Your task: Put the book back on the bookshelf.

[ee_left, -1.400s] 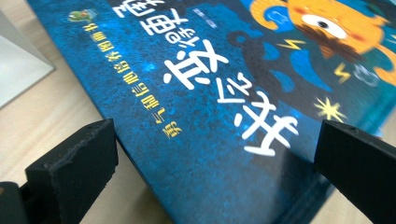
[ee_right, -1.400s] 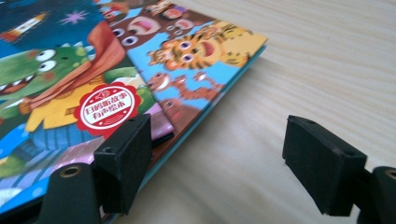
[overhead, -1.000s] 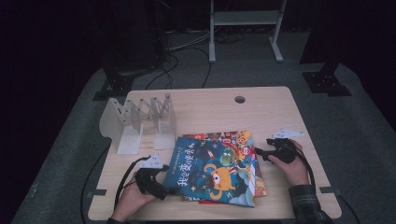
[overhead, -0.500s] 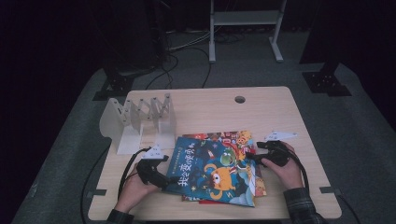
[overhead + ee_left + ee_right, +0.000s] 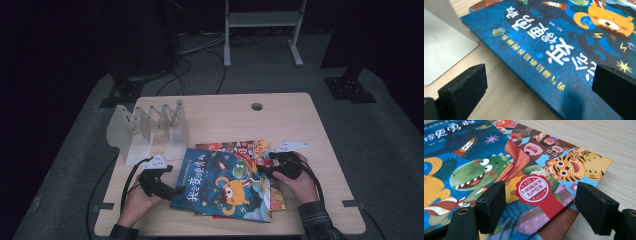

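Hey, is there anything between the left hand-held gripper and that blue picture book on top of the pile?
Nothing visible. The left hand-held gripper has its jaws open astride the edge of the blue picture book, with bare table under them. The white rack stands off to one side, out of the path.

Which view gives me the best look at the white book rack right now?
The high view: the white book rack shows whole there, standing upright with its dividers, behind the blue picture book. The left gripper view catches a blurred corner of its base plate.
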`<state>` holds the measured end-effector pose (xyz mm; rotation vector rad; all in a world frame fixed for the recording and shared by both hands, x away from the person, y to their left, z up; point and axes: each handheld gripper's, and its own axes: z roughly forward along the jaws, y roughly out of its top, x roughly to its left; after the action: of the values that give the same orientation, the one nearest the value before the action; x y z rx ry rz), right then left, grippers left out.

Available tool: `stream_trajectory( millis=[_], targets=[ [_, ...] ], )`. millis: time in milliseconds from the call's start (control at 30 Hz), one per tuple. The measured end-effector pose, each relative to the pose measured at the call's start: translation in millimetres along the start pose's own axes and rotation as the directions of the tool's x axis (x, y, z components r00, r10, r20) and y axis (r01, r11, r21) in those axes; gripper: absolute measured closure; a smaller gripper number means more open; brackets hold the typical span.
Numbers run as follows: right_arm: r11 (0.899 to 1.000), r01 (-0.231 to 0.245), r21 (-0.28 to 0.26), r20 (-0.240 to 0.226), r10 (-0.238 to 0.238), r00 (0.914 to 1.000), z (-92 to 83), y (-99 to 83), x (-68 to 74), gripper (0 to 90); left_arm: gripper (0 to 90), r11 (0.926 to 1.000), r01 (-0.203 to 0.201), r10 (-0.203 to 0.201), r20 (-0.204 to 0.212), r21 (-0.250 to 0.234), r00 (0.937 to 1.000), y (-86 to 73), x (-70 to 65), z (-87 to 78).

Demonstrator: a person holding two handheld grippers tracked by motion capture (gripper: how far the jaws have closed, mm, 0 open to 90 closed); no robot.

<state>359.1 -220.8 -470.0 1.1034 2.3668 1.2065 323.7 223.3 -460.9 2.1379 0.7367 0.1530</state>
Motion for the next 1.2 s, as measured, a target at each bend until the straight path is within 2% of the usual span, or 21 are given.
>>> stream_trajectory(
  millis=[100, 167, 233, 333, 400, 567, 767, 1000, 1100, 1200],
  targets=[
    [1.0, 0.025, 0.006, 0.019, -0.025, 0.9995, -0.8, 1.7, 4.0, 25.3, 0.0, 0.9999, 0.016, -0.016, 0.003, 0.003, 0.9999, -5.1, 1.8, -0.6],
    [0.999, 0.037, 0.011, 0.024, -0.037, 0.999, -1.6, 2.0, 6.6, 25.3, 0.0, 0.9998, 0.021, -0.022, 0.021, 0.003, 0.9996, -6.6, 1.3, 1.3],
    [0.999, 0.04, 0.011, 0.018, -0.04, 0.999, -2.3, 1.4, 6.9, 25.4, 0.0, 0.9998, 0.015, -0.016, 0.044, 0.015, 0.9989, -6.6, -0.8, 6.0],
    [1.0, 0.02, 0.004, 0.008, -0.02, 0.9998, -3.2, -1.3, 6.1, 25.3, 0.0, 0.9989, -0.006, 0.0, 0.116, 0.046, 0.9933, -5.3, -8.6, 15.3],
    [1.0, 0.014, 0.0, 0.0, -0.014, 0.9999, -3.6, -2.7, 4.9, 25.3, 0.0, 0.9986, 0.006, -0.011, 0.101, 0.052, 0.9948, -4.2, -12.0, 16.6],
    [1.0, 0.014, 0.002, -0.007, -0.014, 0.9999, -3.8, -2.8, 4.6, 25.4, 0.0, 0.9971, 0.003, -0.011, 0.106, 0.075, 0.9943, -4.9, -20.2, 14.1],
    [1.0, 0.024, 0.004, -0.023, -0.024, 0.9995, -2.6, -2.3, 7.7, 25.5, 0.0, 0.9972, 0.002, -0.01, 0.114, 0.074, 0.9935, -13.8, -31.6, 5.7],
    [0.999, 0.044, 0.01, -0.045, -0.044, 0.998, 2.9, 1.1, 21.6, 25.3, 0.0, 0.9984, 0.044, -0.047, 0.068, 0.034, 0.9966, -21.9, -23.9, -1.2],
    [0.999, 0.05, 0.013, -0.05, -0.049, 0.9976, 5.5, 3.2, 26.0, 25.3, 0.0, 0.9979, 0.06, -0.061, 0.069, 0.024, 0.9958, -24.0, -20.5, -2.1],
    [0.999, 0.039, 0.017, -0.066, -0.038, 0.9971, 4.2, 2.2, 24.4, 26.5, 0.0, 0.9975, 0.07, -0.071, 0.072, 0.014, 0.9949, -25.7, -19.8, -1.7]
  ],
)
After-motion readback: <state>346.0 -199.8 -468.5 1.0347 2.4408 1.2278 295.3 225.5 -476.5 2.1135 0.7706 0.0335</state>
